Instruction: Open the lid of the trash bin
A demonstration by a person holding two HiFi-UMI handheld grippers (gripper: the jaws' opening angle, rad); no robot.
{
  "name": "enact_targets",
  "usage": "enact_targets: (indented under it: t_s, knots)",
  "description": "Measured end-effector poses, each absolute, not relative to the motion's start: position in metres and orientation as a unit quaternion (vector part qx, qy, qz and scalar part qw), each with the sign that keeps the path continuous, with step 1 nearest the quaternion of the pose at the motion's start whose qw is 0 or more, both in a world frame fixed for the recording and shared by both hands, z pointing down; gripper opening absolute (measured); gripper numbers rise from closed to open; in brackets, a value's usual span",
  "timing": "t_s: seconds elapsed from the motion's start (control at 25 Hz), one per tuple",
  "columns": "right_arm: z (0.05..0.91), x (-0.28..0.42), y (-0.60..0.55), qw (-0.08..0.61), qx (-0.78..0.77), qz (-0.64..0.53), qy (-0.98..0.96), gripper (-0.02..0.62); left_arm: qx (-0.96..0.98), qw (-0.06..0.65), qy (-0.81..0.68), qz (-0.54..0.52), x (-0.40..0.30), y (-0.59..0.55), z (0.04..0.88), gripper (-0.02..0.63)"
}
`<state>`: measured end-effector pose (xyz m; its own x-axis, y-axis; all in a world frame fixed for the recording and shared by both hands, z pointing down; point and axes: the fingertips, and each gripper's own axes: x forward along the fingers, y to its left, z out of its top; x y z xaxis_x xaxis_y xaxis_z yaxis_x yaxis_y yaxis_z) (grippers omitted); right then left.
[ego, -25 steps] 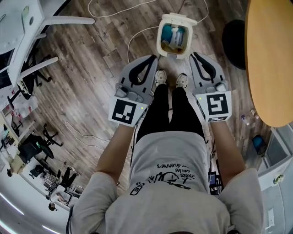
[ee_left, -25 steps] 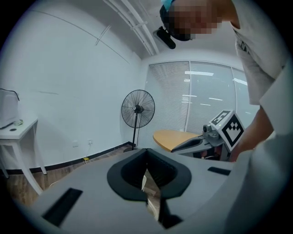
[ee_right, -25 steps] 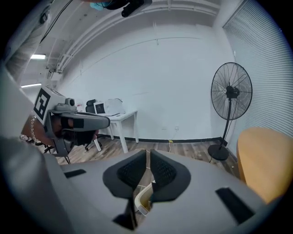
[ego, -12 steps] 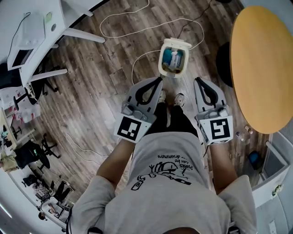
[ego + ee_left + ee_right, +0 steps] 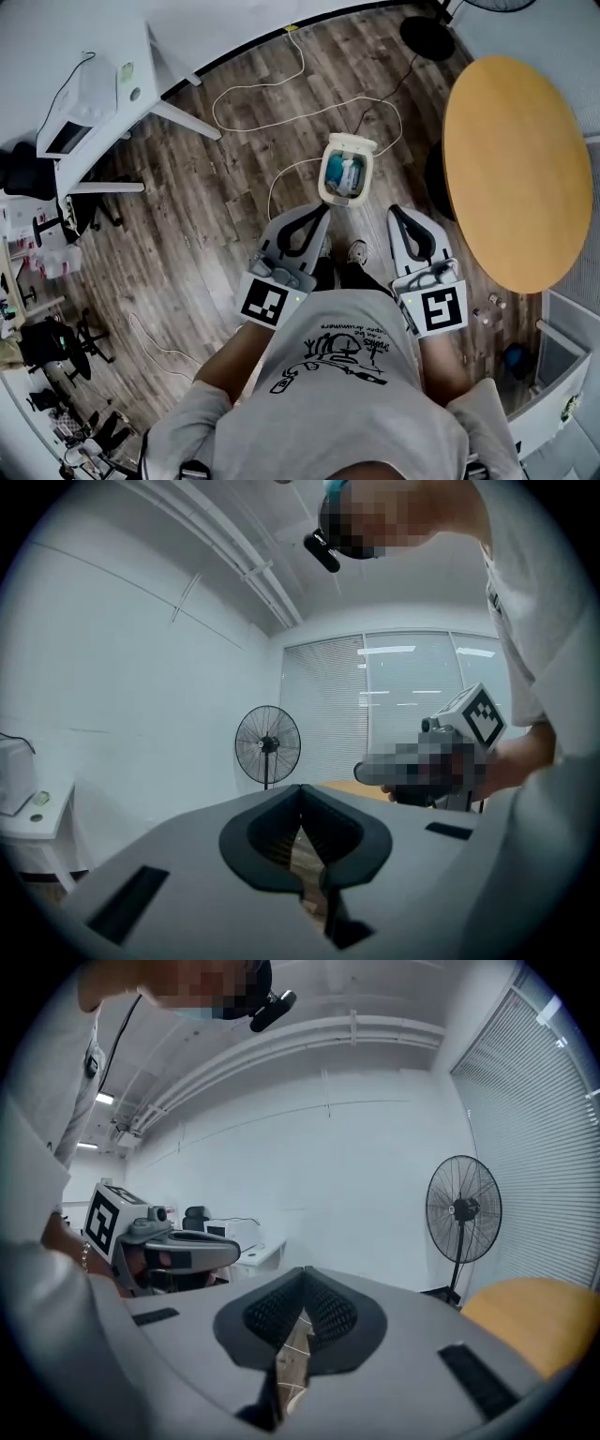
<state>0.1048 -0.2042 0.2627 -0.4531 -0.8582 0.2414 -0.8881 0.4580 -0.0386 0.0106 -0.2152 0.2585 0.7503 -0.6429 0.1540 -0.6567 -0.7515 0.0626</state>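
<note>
Cream-white plastic makes up the trash bin (image 5: 324, 180), a small rounded box standing on the wood-plank floor (image 5: 216, 187) a little above the middle of the head view. Its lid (image 5: 353, 143) is flipped back at the far, upper end, so the top is open and blue and pale rubbish (image 5: 343, 173) shows inside. A white cable (image 5: 281, 117) loops over the planks above and left of it, and a round yellow table (image 5: 516, 169) fills the right side of the frame. The bin sits above and between the two tools, just beyond the person's shoes (image 5: 356, 251). The left gripper (image 5: 323, 211) points up at the bin's lower left corner, and the right gripper (image 5: 394, 211) lies to its lower right; both are held up by the person's waist and touch nothing. The left gripper's (image 5: 300, 789) jaws are pressed together and empty. The right gripper's (image 5: 304, 1274) jaws have just been closing and now meet with nothing between them.
</note>
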Motion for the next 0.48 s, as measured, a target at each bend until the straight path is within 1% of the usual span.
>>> enact_targets:
  t_s: [0.08, 0.48]
  knots:
    - [0.254, 0.105, -0.199, 0.098, 0.51, 0.071, -0.852, 0.006, 0.933, 0.053, -0.35, 0.058, 0.009, -0.212, 0.249, 0.015]
    - [0.197, 0.097, -0.176, 0.07, 0.513, 0.044, -0.854, 0.006, 0.934, 0.052, -0.35, 0.037, 0.0, -0.197, 0.205, 0.015]
